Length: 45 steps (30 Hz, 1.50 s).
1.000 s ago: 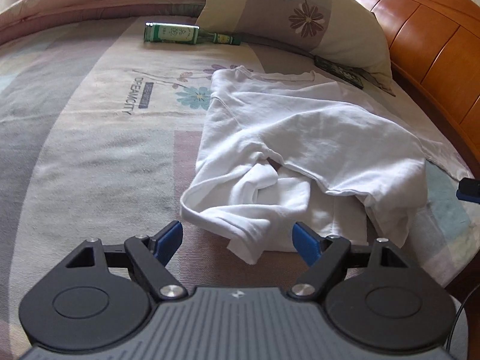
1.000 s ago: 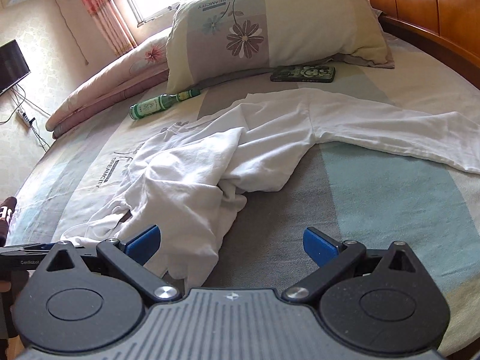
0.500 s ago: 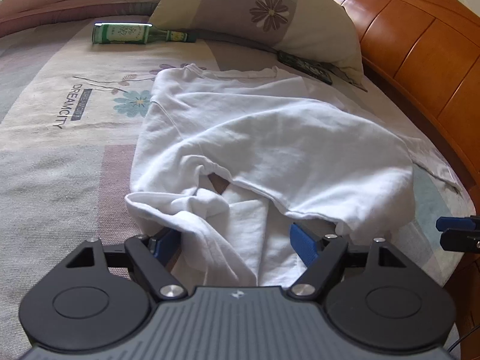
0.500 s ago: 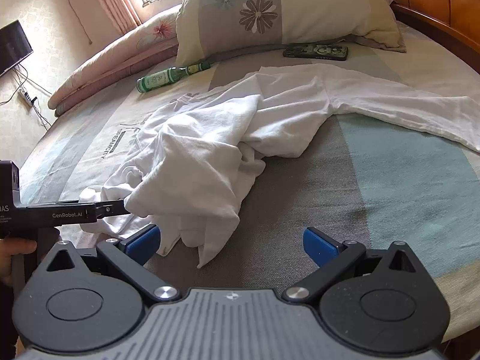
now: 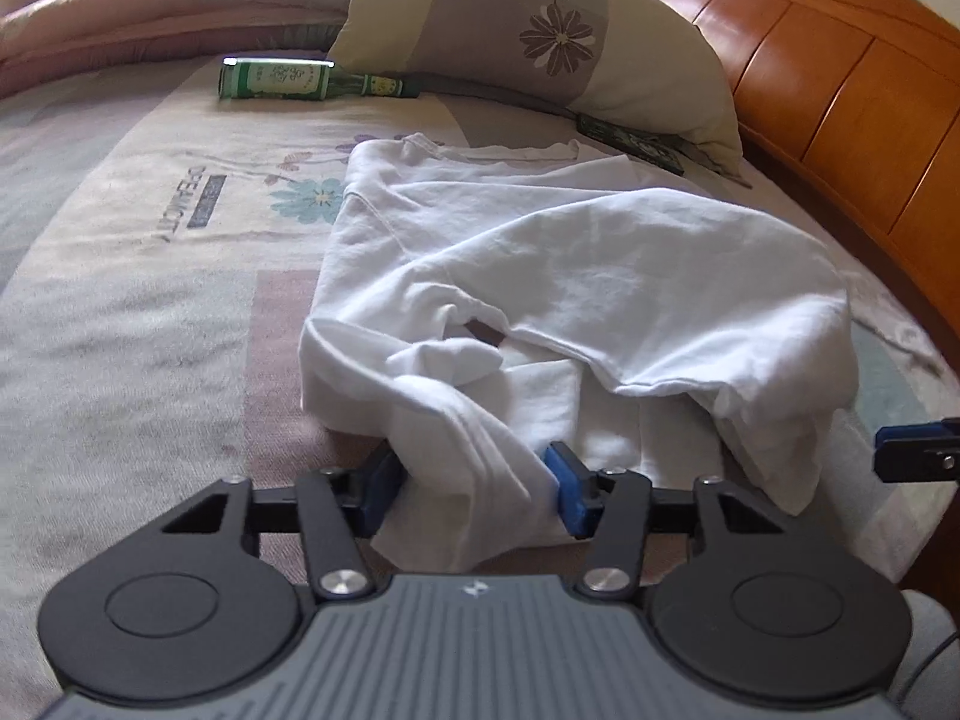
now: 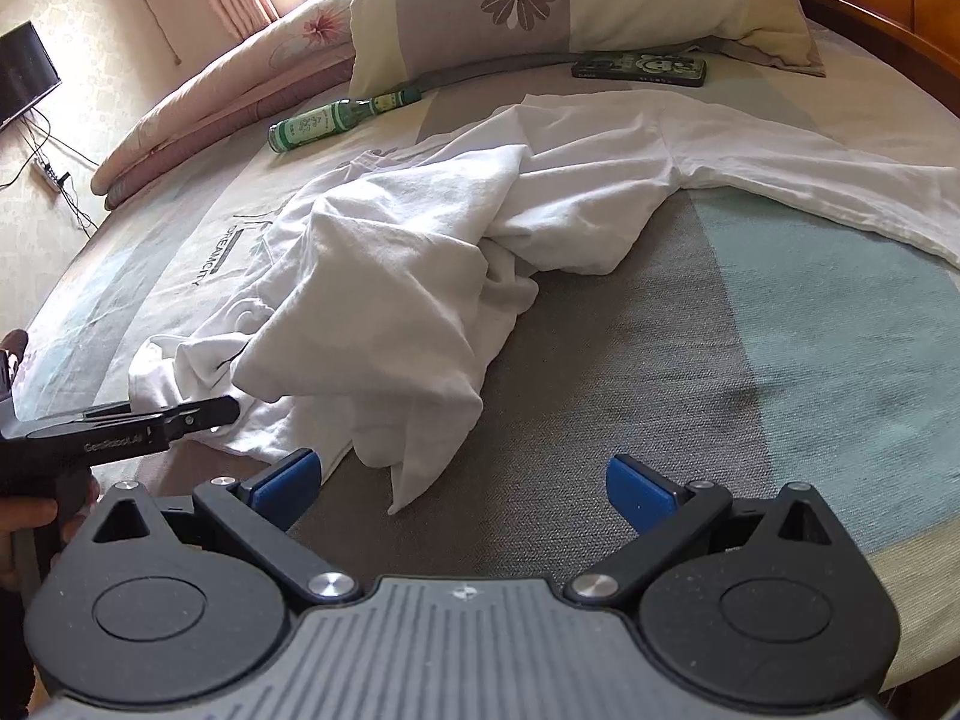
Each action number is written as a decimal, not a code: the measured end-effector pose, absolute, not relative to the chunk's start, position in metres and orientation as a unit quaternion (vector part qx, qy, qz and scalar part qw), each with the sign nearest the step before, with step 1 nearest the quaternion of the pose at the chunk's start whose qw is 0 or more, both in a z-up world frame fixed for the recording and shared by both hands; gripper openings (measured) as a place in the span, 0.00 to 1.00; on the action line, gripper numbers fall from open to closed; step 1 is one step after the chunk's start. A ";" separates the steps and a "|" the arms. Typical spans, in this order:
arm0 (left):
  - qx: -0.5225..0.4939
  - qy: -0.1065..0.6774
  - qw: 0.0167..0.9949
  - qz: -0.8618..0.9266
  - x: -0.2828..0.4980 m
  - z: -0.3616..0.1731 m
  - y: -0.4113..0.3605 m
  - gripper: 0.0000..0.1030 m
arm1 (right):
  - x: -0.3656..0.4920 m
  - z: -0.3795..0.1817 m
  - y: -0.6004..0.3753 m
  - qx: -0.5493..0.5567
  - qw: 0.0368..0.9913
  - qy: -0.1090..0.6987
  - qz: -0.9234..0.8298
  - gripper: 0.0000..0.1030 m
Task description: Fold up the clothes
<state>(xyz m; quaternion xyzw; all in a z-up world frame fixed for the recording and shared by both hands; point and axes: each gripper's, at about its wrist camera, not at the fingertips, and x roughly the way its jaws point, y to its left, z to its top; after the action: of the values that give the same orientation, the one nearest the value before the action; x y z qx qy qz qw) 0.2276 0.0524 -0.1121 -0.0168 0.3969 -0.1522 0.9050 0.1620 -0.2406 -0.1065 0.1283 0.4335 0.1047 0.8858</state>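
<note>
A crumpled white long-sleeved shirt (image 5: 570, 276) lies on the bed, one sleeve stretched out to the right (image 6: 780, 174). My left gripper (image 5: 474, 480) sits at the shirt's near hem, its blue pads pressed against a bunched fold of the cloth from both sides. From the right wrist view, the left gripper (image 6: 180, 420) shows side-on at the shirt's left edge. My right gripper (image 6: 462, 480) stands open over the grey bedspread, a hanging corner of the shirt just inside its left finger. Its blue tip (image 5: 912, 450) shows at the right edge of the left wrist view.
A green glass bottle (image 5: 282, 79) lies at the back by a flowered pillow (image 5: 540, 30). A dark flat case (image 6: 639, 67) rests near the pillow. The wooden headboard (image 5: 840, 90) curves along the right. A hand (image 6: 24, 516) holds the left gripper's handle.
My left gripper moved forward onto the shirt's hem and its fingers narrowed onto the fold. The right gripper drew closer to the shirt and stays open.
</note>
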 end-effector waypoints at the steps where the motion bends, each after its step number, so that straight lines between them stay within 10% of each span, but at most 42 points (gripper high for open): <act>1: -0.003 0.396 0.908 -0.138 0.229 -0.110 0.054 0.47 | 0.161 -0.106 -0.241 0.126 0.887 0.433 0.104 1.00; 27: 0.258 0.301 0.900 0.182 0.343 -0.034 0.123 0.42 | 0.161 -0.107 -0.254 0.131 0.893 0.423 0.082 1.00; 45: 0.203 0.357 0.899 -0.154 0.280 -0.082 0.039 0.42 | 0.161 -0.111 -0.256 0.133 0.889 0.432 0.074 1.00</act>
<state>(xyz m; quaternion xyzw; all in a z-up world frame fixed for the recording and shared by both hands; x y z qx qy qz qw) 0.2796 0.0392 -0.0817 0.2029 0.3572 -0.1538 0.8987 0.1610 -0.2559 -0.1110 0.1331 0.4315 0.0741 0.8892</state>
